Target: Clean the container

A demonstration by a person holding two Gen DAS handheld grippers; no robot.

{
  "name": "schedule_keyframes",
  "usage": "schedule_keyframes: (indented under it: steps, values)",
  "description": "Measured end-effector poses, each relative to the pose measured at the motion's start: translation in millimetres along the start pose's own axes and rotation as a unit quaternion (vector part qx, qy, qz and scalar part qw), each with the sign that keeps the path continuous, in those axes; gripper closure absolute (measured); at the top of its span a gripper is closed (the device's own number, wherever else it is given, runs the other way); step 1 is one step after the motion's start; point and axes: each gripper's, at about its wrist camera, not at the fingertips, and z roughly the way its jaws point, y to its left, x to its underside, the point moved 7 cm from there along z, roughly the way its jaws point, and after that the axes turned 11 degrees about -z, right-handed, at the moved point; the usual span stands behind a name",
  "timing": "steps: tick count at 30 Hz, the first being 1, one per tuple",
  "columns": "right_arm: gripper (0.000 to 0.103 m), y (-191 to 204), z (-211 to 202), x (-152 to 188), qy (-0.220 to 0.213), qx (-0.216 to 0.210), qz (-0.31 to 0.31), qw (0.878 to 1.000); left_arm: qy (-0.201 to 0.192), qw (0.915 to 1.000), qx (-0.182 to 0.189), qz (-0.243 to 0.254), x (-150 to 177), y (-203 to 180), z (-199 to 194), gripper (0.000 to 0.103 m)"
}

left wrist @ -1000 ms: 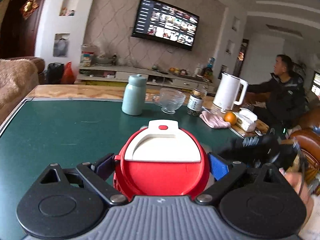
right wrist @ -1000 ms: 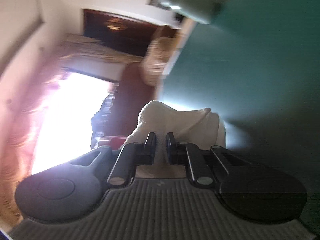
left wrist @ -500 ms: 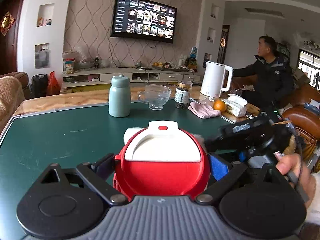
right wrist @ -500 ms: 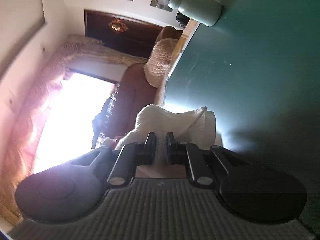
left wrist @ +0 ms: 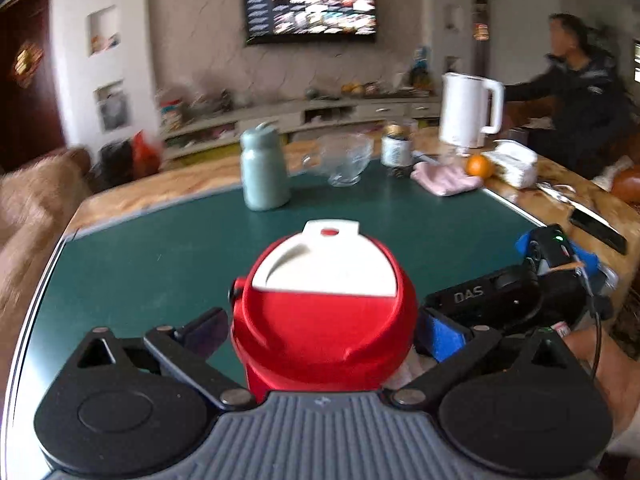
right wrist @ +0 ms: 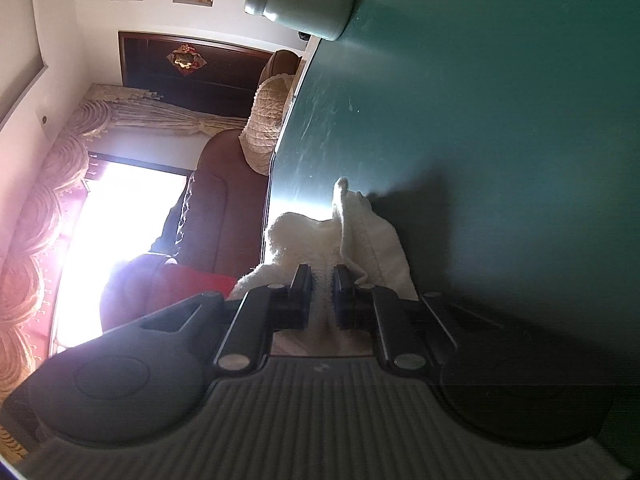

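Swinging lower beside the red container [left wrist: 324,316] clamped upright in my left gripper [left wrist: 320,332] over the green surface [left wrist: 160,256], my right gripper [right wrist: 322,292], pinching the white cloth [right wrist: 316,232], sits at its right flank.

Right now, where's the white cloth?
Right wrist view: the cloth is pinched in the right gripper, over the green table beside the red container.
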Motion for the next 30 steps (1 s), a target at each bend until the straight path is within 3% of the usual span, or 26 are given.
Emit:
schedule_keyframes:
  steps: [4,9,13,17,23,28,30]
  values:
    - [0.090,4.4,-6.1,4.2,0.000,0.001,-0.004,1.000,-0.028,0.9979,-0.028,-0.051,-5.1,-0.2,-15.3,0.000]
    - [0.090,10.1,5.6,-5.8,-0.004,0.004,-0.003,1.000,-0.014,0.9924,-0.053,-0.111,-9.7,-5.4,-9.3,0.000]
    - [0.090,12.3,3.2,-5.7,-0.006,0.006,-0.010,1.000,-0.009,0.9886,-0.076,-0.129,-12.3,-0.1,3.1,0.001]
    - [0.089,16.1,3.3,-5.7,-0.008,0.009,-0.020,1.000,-0.026,0.9882,-0.080,-0.128,-13.5,2.8,1.8,0.008]
    - [0.089,24.4,1.8,-5.6,-0.012,-0.007,-0.017,1.000,-0.038,0.9895,-0.047,-0.131,-4.4,16.5,-8.0,0.008]
    - [0.089,60.1,-5.8,-6.2,-0.022,-0.081,-0.008,0.996,-0.058,0.9908,0.010,-0.122,12.7,37.2,-24.3,0.008]
    - [0.090,66.7,-3.5,-2.4,-0.017,-0.093,-0.004,0.996,-0.063,0.9910,0.026,-0.115,20.1,45.9,-28.8,0.007]
